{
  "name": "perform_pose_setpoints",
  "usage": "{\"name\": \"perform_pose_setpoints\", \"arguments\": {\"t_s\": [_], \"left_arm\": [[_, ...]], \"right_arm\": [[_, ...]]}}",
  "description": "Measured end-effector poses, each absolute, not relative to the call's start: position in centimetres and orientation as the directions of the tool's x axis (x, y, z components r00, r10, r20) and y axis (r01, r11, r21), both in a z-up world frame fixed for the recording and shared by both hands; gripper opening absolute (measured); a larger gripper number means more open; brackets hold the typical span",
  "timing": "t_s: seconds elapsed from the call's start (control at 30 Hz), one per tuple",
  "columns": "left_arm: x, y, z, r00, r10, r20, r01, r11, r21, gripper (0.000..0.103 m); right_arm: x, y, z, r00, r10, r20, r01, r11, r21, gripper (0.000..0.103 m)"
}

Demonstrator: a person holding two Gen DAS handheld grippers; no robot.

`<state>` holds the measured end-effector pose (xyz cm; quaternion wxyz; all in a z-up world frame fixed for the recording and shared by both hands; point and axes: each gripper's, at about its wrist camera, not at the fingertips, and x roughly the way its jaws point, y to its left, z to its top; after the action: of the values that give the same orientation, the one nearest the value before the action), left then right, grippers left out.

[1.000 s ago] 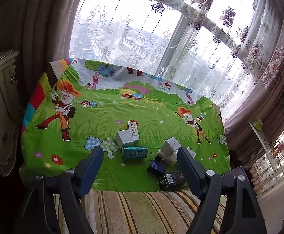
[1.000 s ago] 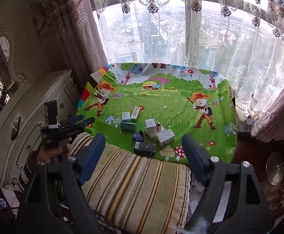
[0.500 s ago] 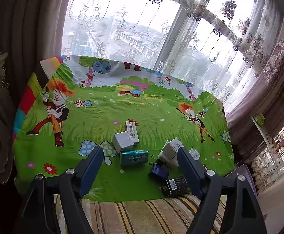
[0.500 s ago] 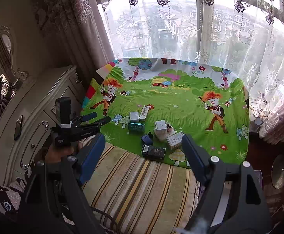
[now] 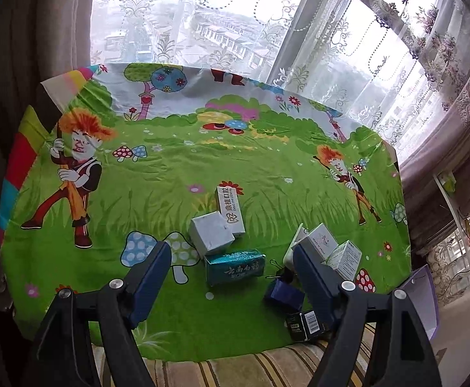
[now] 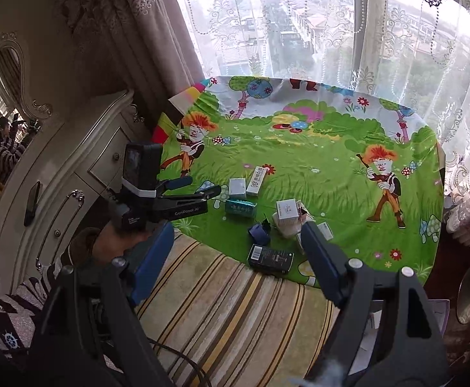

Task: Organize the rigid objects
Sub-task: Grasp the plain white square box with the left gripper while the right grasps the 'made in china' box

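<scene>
Several small boxes lie near the front edge of a table under a green cartoon cloth [image 5: 170, 174]. A teal box [image 5: 235, 267], a white cube box [image 5: 210, 231] and a long white box [image 5: 230, 210] sit together. To their right are white boxes [image 5: 318, 242], a dark blue box [image 5: 283, 292] and a black box [image 5: 304, 321]. My left gripper [image 5: 231, 272] is open and empty, hovering just short of the teal box. My right gripper [image 6: 238, 248] is open and empty, farther back over a striped cushion [image 6: 228, 296]. The black box [image 6: 270, 259] lies ahead of it.
A white dresser [image 6: 73, 177] with a mirror stands left of the table. Lace curtains [image 6: 331, 32] and a window lie behind it. The left gripper [image 6: 199, 190] and the hand holding it show in the right wrist view.
Both grippers have moved forward toward the table. The boxes appear larger and nearer in both views. No box has moved.
</scene>
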<state>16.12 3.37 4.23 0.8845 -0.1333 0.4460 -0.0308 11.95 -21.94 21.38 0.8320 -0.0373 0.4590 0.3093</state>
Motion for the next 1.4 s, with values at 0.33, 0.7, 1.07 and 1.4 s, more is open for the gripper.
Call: {"name": "perform_pose_setpoints", "arguments": {"t_s": [0.33,0.7,1.07,1.4], "left_arm": [[22.6,4.4,-1.4,0.434,-0.198,-0.879,-0.155,0.945,-0.289,0.078],[25.7,3.4,-5.1,0.352,-0.157,-0.923,-0.222,0.944,-0.245,0.078],[26.2,4.0,-6.4,0.345,-0.147,-0.927,-0.235,0.943,-0.237,0.054],[25.4,4.5,-5.9,0.386,-0.166,-0.907,-0.241,0.931,-0.273,0.041]], "right_arm": [[19.7,-24.6,11.9,0.426,0.371,-0.825,-0.444,0.88,0.166,0.085],[21.8,-21.4,1.0,0.43,0.247,-0.868,-0.548,0.835,-0.034,0.085],[23.4,-15.9,-3.3,0.405,0.268,-0.874,-0.568,0.823,-0.01,0.081],[24.2,-16.6,-3.7,0.388,0.324,-0.863,-0.532,0.843,0.077,0.046]]}}
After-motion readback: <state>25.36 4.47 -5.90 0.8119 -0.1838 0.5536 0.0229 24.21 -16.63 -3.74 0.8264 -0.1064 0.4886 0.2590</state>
